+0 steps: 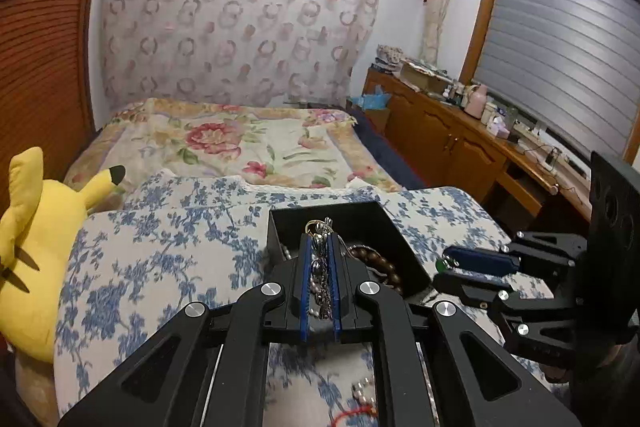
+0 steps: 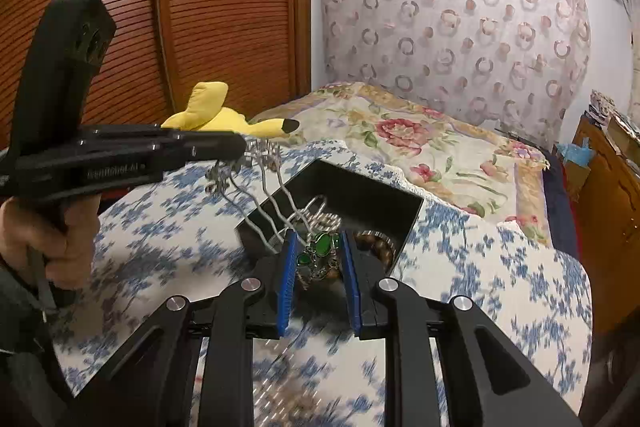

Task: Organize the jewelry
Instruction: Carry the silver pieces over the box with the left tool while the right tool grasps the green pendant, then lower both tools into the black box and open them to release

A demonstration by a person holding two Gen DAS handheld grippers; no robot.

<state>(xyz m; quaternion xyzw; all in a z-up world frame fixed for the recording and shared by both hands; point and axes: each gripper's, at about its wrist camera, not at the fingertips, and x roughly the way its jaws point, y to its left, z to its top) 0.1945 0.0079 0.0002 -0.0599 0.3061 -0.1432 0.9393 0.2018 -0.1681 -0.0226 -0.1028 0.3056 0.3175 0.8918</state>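
Left gripper (image 1: 319, 269): jaws nearly together, pinching a tangle of silvery chains (image 2: 256, 167) that hang from the tips down toward the box.

Right gripper (image 2: 319, 255): jaws partly apart, with a green-stone piece (image 2: 322, 247) between the blue pads; whether the pads actually press on it I cannot tell.

Black box (image 1: 394, 227): sits open on the blue-flowered pillow (image 1: 160, 251), near its far edge. Brown beads (image 1: 380, 265) lie inside, and the lower loops of the chains seem to reach into it.

Loose pieces: some pearls (image 1: 362, 389) and a red cord (image 1: 352, 415) lie on the pillow below the left gripper, outside the box.

Nearby: a yellow plush toy (image 1: 36, 227) rests beside the pillow; the flowered blanket (image 1: 240, 143) spreads beyond.

Risk, tangling: the hanging chains sit close to the green-stone piece, so a careless lift could snag the two together.

Risk, dropping: thin chains held by a narrow pinch may slip out if jerked, landing on the patterned cloth where they are hard to spot.

Risk, tipping: the box stands on soft bedding; a tug from a caught chain could tilt it and spill the beads.

Risk, bumping: both grippers crowd the same corner and could knock each other.
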